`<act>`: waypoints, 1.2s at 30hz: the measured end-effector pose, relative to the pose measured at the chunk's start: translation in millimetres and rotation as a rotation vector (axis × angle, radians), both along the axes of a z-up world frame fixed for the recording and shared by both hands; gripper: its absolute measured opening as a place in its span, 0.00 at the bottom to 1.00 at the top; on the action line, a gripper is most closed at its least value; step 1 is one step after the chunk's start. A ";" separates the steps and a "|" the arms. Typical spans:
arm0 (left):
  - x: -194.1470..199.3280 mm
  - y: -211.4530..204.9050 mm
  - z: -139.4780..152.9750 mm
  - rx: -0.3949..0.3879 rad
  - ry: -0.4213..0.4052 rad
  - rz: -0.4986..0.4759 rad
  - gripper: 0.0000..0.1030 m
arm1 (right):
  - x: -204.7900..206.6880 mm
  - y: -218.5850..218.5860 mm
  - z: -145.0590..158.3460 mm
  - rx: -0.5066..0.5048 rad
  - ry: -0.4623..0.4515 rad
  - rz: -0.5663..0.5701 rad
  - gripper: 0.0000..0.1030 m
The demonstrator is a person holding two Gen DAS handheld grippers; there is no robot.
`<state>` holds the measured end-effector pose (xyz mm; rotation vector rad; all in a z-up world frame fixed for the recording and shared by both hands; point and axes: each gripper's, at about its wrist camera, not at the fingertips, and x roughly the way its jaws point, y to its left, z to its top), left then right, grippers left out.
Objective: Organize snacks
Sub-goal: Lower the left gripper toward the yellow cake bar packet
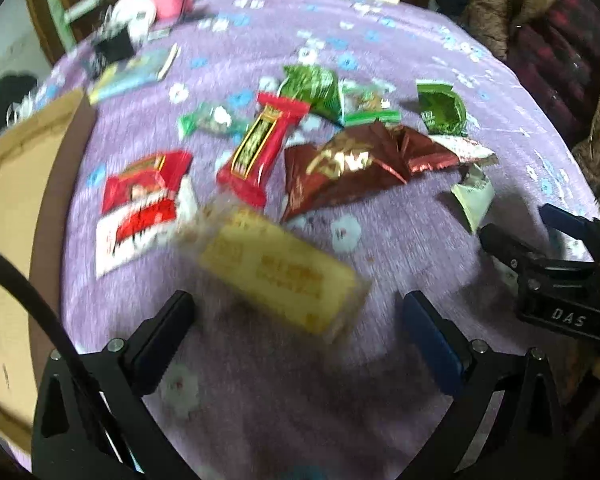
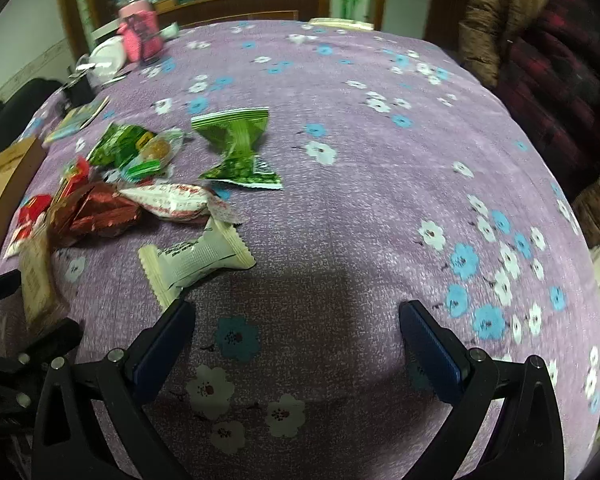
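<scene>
The left claw [image 1: 298, 308] stands wide, its two fingers well apart and nothing pressed between them. Just ahead of it, between the finger lines and slightly toward its left finger, lies a blurred yellow bar [image 1: 276, 270] on the purple cloth [image 1: 400, 248]. Whether the bar touches either finger cannot be told through the blur.

Farther ahead of this claw the snacks are scattered. A red pack [image 1: 144, 204] lies ahead to its left. A long red bar [image 1: 260, 148] sits straight ahead beyond the yellow bar, and a brown foil bag [image 1: 340, 172] lies just right of that. Beyond these are a green pack [image 1: 312, 88] and a small green candy [image 1: 208, 120]. Ahead to the right are an open green bag [image 1: 442, 110] and a white pack [image 1: 474, 196]. A cardboard box [image 1: 16, 184] lies off to the claw's left, at the edge of the cloth.

The right claw [image 2: 298, 308] is also wide and holds nothing; only flowered cloth lies between its fingers. The white pack [image 2: 198, 258] lies just ahead of its left finger, close to the tip; contact cannot be told. Farther ahead to the left is a twisted green bag [image 2: 238, 144], and the rest of the heap lies well to its left. In the left view, the right claw [image 1: 516, 224] shows at the right edge, near the white pack.
</scene>
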<state>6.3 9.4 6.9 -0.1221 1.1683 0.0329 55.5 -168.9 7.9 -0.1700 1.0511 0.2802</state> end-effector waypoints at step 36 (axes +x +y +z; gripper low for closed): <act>-34.2 37.0 45.3 -0.221 0.087 0.401 0.99 | -26.3 20.7 73.3 0.083 -0.047 0.390 0.93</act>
